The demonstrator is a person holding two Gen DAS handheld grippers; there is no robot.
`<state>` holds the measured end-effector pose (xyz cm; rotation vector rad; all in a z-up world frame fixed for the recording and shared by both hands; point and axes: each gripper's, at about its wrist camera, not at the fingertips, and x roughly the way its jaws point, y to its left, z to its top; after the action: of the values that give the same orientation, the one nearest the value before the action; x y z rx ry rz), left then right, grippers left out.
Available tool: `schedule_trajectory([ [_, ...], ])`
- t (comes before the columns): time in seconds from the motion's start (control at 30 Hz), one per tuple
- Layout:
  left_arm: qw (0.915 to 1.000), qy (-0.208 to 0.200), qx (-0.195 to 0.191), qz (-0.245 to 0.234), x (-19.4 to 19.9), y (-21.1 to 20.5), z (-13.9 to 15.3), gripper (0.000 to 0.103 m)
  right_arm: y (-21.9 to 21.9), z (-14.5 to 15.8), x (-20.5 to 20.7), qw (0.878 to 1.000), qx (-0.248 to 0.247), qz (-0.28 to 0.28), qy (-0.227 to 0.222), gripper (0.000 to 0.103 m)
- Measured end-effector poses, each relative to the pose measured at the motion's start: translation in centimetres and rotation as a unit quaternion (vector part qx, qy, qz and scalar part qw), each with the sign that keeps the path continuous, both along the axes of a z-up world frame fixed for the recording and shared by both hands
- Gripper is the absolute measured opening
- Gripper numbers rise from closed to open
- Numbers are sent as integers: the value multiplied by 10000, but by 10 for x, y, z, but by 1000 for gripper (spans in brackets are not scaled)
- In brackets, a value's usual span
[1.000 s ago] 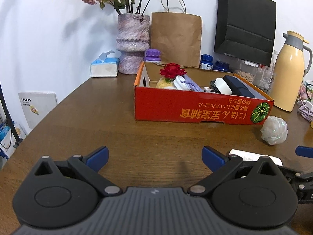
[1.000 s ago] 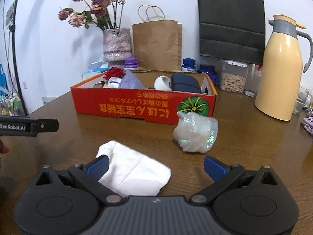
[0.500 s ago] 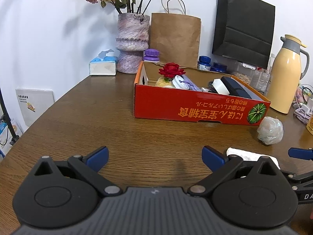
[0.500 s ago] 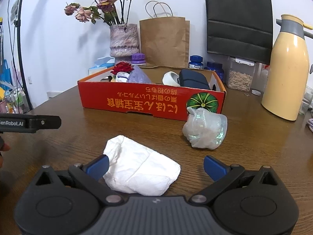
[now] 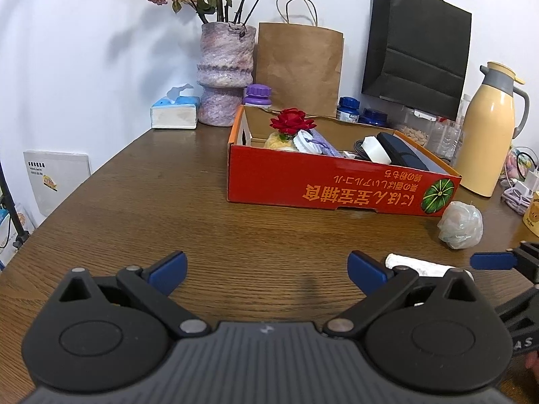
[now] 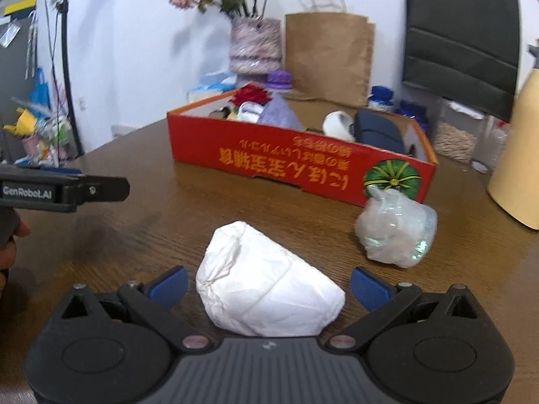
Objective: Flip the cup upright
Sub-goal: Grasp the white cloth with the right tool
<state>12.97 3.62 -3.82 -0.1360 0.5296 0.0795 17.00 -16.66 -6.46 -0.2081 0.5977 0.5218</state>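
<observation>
the cup (image 6: 269, 289), white and crinkled like paper, lies on its side on the brown wooden tabletop (image 6: 161, 235), a little in front of the red cardboard box (image 6: 299, 165), which serves here as the landmark. its narrow closed end points toward the box and to the left; its wider end faces the right wrist camera. the right tongs (image 6: 267, 286) are spread wide apart, one blue-tipped finger on each side of the cup, neither finger visibly touching it. in the left wrist view the same cup (image 5: 417, 267) shows only as a low white strip, partly hidden behind that camera's right finger.

the left tongs (image 5: 266, 266) are also apart, hanging over bare tabletop (image 5: 168, 202) in front of the box's left half, with nothing between the fingers. from the right wrist view the left tool shows as a black bar with a printed label, with part of a hand (image 6: 8, 245) at the frame's left edge.

just in front of the box's right corner, below the green pumpkin print, sits a crumpled clear plastic bag (image 6: 397, 235), near the cup but apart from it. inside the box are a red artificial rose (image 5: 291, 123), a white roll and a dark case. behind the box stand a mottled vase (image 5: 225, 74) with dried flowers, a brown paper bag (image 5: 299, 64) and a black paper bag (image 5: 417, 47). to the box's right stands a cream thermos jug (image 5: 488, 128); to its left rear, a tissue box (image 5: 175, 111).
</observation>
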Motion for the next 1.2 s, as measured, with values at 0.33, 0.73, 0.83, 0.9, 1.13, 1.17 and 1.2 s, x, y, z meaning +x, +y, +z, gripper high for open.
schedule_trajectory([
  [0.33, 10000, 12, -25, -17, 0, 0, 0, 103, 5, -12, 25, 9993, 29, 213, 314, 103],
  [0.73, 10000, 62, -38, -5, 0, -2, -1, 103, -1, -10, 14, 9993, 145, 295, 202, 85],
  [0.83, 10000, 67, -36, 3, 1, -1, -2, 103, -3, -10, 13, 9993, 161, 275, 181, 80],
  [0.9, 10000, 72, -31, 13, 1, -1, -2, 103, -4, -9, 12, 9993, 167, 285, 173, 78],
  [1.13, 10000, 85, -28, 19, 3, -1, -2, 103, -4, -9, 8, 9991, 203, 345, 122, 62],
  [1.17, 10000, 86, -29, 18, 3, -1, -2, 103, -4, -9, 8, 9992, 208, 335, 115, 61],
  [1.2, 10000, 86, -29, 18, 2, -1, -2, 103, -4, -8, 8, 9992, 214, 324, 110, 59],
])
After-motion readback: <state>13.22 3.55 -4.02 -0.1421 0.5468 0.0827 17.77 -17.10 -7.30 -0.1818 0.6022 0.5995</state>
